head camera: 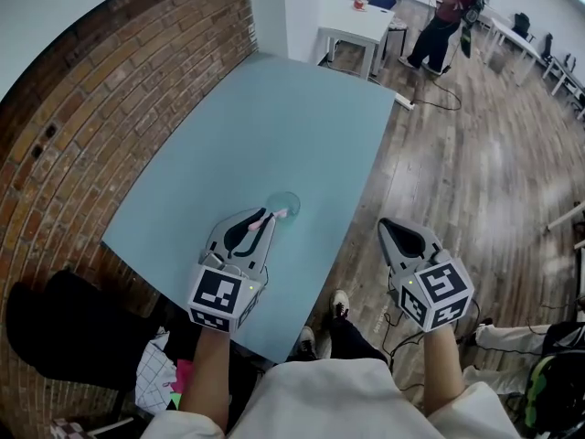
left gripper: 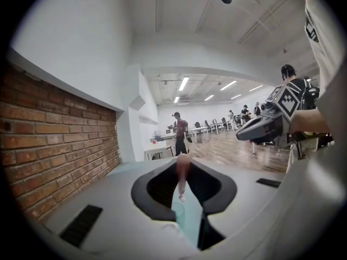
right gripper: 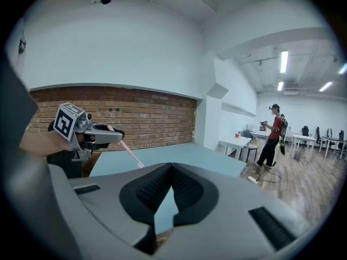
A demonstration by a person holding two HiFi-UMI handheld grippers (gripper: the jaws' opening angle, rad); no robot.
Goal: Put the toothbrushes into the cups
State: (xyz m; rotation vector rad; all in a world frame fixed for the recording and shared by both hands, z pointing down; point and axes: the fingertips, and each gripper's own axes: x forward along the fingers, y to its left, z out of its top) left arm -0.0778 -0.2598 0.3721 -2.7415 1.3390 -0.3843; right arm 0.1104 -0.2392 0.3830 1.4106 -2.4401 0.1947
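Observation:
A pink toothbrush sticks forward out of my left gripper, which is shut on its handle; its head reaches just over a clear cup on the light blue table. In the left gripper view the toothbrush stands between the jaws, and the cup shows faintly below it. My right gripper hangs off the table's right edge over the floor, jaws together with nothing in them. The right gripper view shows its tips meeting, and the left gripper with the toothbrush at the left.
A brick wall runs along the table's left side. White desks and a standing person are far off on the wooden floor. A black bag lies by the table's near left corner.

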